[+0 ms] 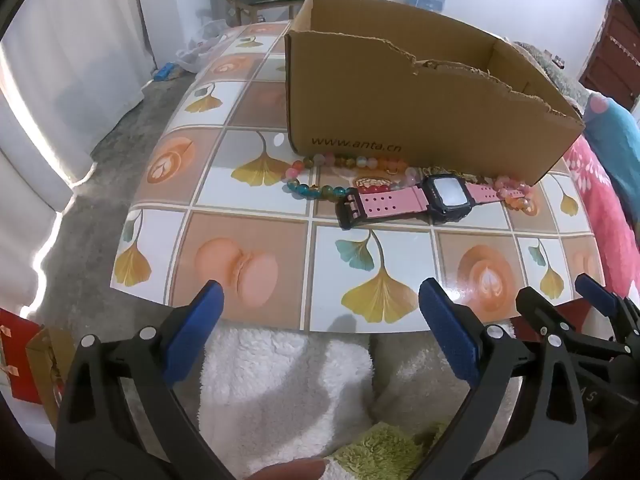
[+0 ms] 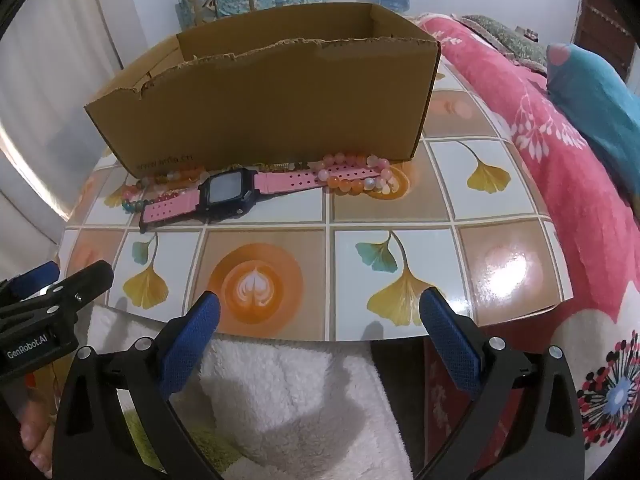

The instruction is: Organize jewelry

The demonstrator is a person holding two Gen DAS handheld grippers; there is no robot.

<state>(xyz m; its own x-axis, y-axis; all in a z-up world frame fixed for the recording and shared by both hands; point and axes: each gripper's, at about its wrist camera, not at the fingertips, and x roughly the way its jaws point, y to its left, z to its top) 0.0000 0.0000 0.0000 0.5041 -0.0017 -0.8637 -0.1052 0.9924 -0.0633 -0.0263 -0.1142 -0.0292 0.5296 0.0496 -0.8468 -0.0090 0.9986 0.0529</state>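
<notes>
Opening step, nothing yet boxed: left gripper (image 1: 320, 316) and right gripper (image 2: 320, 316) hung wide open and empty; pink-strapped digital watch (image 2: 224, 196) and coloured bead bracelets (image 1: 320, 176) awaited pickup into the torn brown cardboard box (image 1: 408, 120).

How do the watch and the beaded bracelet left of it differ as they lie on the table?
The watch is laid out flat as a straight strip, with pink strap and dark square face; the multicoloured beaded bracelet forms a loop of round beads. The watch lies nearer the grippers; the bracelet sits closer to the cardboard box. Both rest on the table, outside the box.
</notes>
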